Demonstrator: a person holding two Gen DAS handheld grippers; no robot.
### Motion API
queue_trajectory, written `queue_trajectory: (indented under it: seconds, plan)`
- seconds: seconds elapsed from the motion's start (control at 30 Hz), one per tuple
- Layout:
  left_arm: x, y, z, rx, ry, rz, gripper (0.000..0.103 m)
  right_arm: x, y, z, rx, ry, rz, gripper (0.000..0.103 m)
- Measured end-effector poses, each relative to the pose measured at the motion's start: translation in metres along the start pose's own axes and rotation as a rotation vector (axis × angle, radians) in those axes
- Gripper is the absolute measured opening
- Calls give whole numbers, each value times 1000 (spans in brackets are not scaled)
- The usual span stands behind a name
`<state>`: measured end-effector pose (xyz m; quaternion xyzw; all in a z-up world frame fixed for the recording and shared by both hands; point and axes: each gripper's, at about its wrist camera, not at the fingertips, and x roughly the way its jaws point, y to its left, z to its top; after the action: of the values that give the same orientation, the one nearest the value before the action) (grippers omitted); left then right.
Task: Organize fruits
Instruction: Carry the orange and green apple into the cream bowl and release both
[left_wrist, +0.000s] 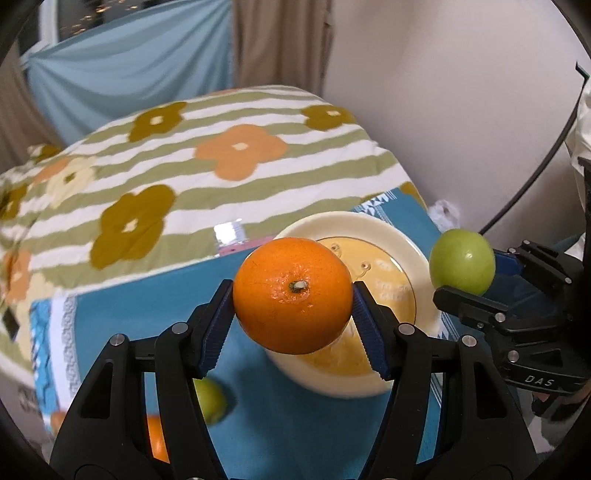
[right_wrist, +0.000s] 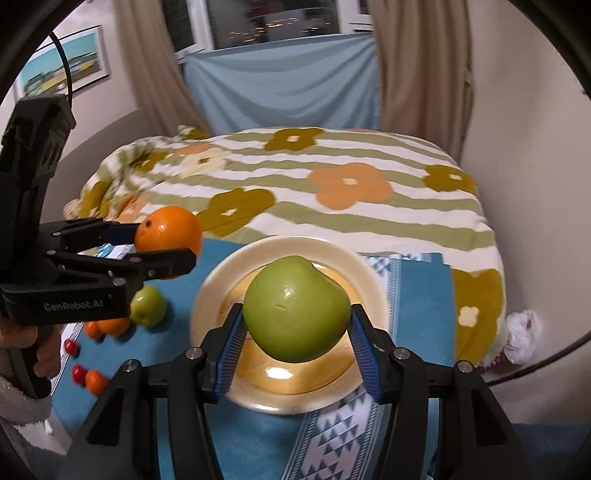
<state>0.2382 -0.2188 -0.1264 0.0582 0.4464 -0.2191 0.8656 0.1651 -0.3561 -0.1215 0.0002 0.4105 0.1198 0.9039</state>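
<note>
Above the cream plate (right_wrist: 207, 295), the right claw (right_wrist: 295, 328) squeezes a green apple (right_wrist: 295, 308) between its two blue pads, partly closed around it. Just to the side, the left claw (left_wrist: 293, 315) pinches an orange (left_wrist: 293, 300) the same way, up in the air. More fruit lies on the blue cloth (right_wrist: 184, 369): another green apple (right_wrist: 147, 305), small oranges (right_wrist: 107, 326) and red balls (right_wrist: 74, 360).

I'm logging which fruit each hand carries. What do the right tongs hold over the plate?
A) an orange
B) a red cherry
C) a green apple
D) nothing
C: the right tongs are clamped on a green apple above the plate; the orange sits in the left tongs.
</note>
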Motion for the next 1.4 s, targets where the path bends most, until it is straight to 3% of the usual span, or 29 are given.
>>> queue_trajectory:
  seconds: [0.2, 0.33, 0.6, 0.63, 0.7, 0.73, 0.77, 0.9, 1.4]
  plan:
    - [54, -9, 17, 88, 73, -45, 67, 10, -20, -1, 90, 18, -63, 51]
    - [85, -19, 22, 168, 112, -33, 67, 17, -32, -4, 138, 34, -98, 51]
    - [108, -29, 27, 228, 139, -49, 67, 23, -46, -10, 203, 51, -137, 51]
    - [109, -27, 27, 222, 144, -61, 68, 23, -47, -9, 207, 50, -138, 51]
    - [106, -25, 29, 215, 137, -69, 78, 23, -48, -9, 214, 51, -138, 51]
    - [102, -24, 31, 212, 120, -62, 96, 24, -48, -9, 214, 51, -138, 51]
    - [97, -24, 33, 210, 99, -58, 103, 23, -48, -8, 214, 51, -137, 51]
    - [80, -18, 39, 200, 55, -57, 103, 24, -49, -8, 208, 53, -126, 51]
    - [37, 33, 7, 43, 76, 24, 103, 50, -31, 12, 25, 79, -45, 51]
